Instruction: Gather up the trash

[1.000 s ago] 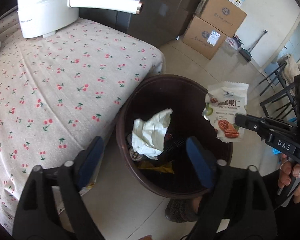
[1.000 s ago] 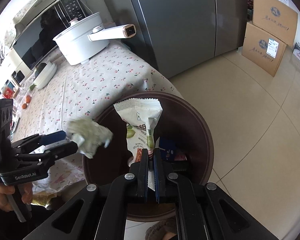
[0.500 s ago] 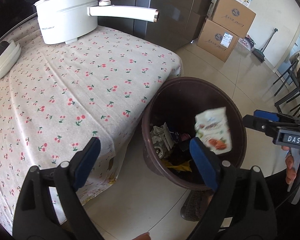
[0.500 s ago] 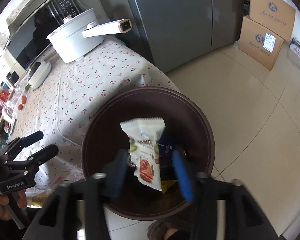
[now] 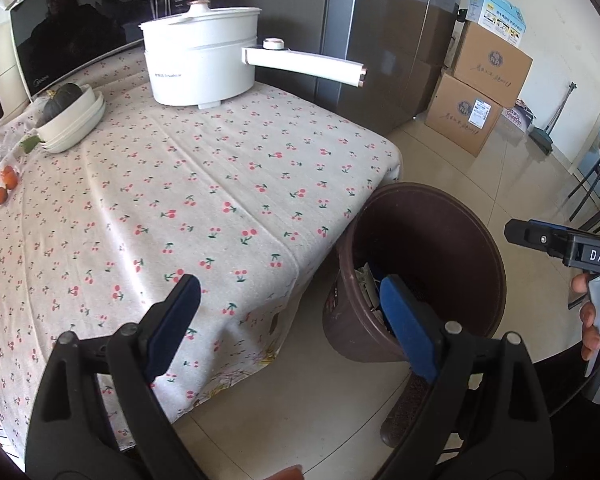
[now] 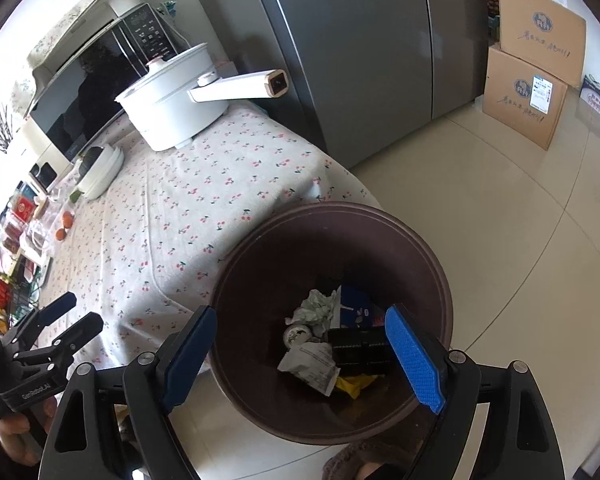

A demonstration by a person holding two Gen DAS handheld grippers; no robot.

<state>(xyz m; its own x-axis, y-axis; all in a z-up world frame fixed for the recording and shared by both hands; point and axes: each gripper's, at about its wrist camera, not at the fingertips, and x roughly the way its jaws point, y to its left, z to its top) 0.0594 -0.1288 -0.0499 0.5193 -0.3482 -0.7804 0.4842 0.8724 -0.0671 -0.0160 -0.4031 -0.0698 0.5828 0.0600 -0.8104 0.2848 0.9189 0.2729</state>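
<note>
Cherry-print tablecloth (image 5: 204, 200) covers the table beside a brown trash bin (image 6: 428, 264) on the tiled floor. Inside the bin lie a crumpled tissue (image 6: 318, 308) and a snack wrapper (image 6: 312, 362). Over it the right gripper (image 6: 304, 352) has just been opening, nothing between its jaws. The left gripper (image 5: 288, 320) stands wide and empty at the table edge.

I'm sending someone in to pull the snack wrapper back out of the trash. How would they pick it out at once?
Find the brown trash bin on the floor at the corner of the table with the cherry-print cloth. Near its bottom, in front of the crumpled paper wad and left of the black ribbed object, lies the snack wrapper: the only flat, silvery-white pouch with small print, over a yellow scrap.
</note>
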